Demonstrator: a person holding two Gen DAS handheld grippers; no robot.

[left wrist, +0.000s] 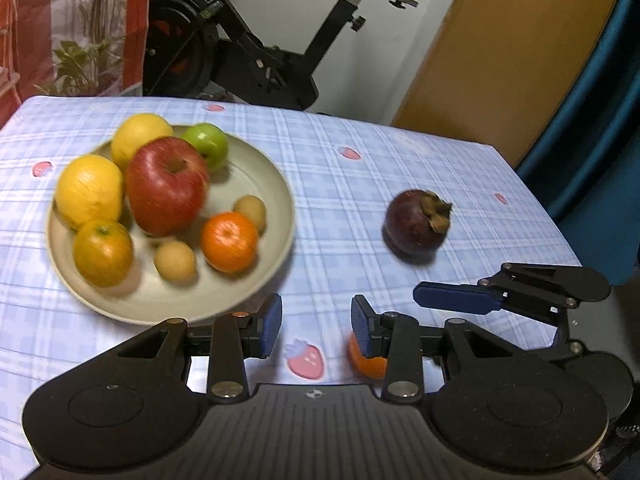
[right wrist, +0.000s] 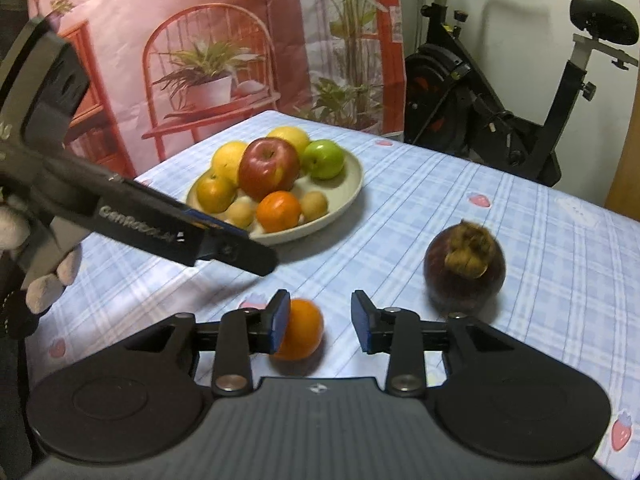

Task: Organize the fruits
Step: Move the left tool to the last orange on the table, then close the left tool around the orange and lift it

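A beige plate (left wrist: 276, 184) (right wrist: 348, 192) holds a red apple (left wrist: 166, 186) (right wrist: 268, 168), a green apple (left wrist: 206, 144), yellow citrus, tangerines and small brown fruits. A dark purple mangosteen (left wrist: 416, 224) (right wrist: 464, 268) lies alone on the cloth to the right of the plate. A small orange (right wrist: 302, 328) (left wrist: 366, 360) rests on the cloth against the left pad of my right gripper (right wrist: 320, 324), clear of the right pad. That gripper is open. My left gripper (left wrist: 317, 326) is open above the cloth with nothing between its fingers.
The table wears a blue checked cloth (left wrist: 340, 184) with strawberry prints; its right edge is near the mangosteen. An exercise bike (left wrist: 248, 52) stands behind the table, a wooden door (left wrist: 500, 52) and a blue chair (left wrist: 600, 120) to the right. A gloved hand (right wrist: 44, 288) holds the left gripper.
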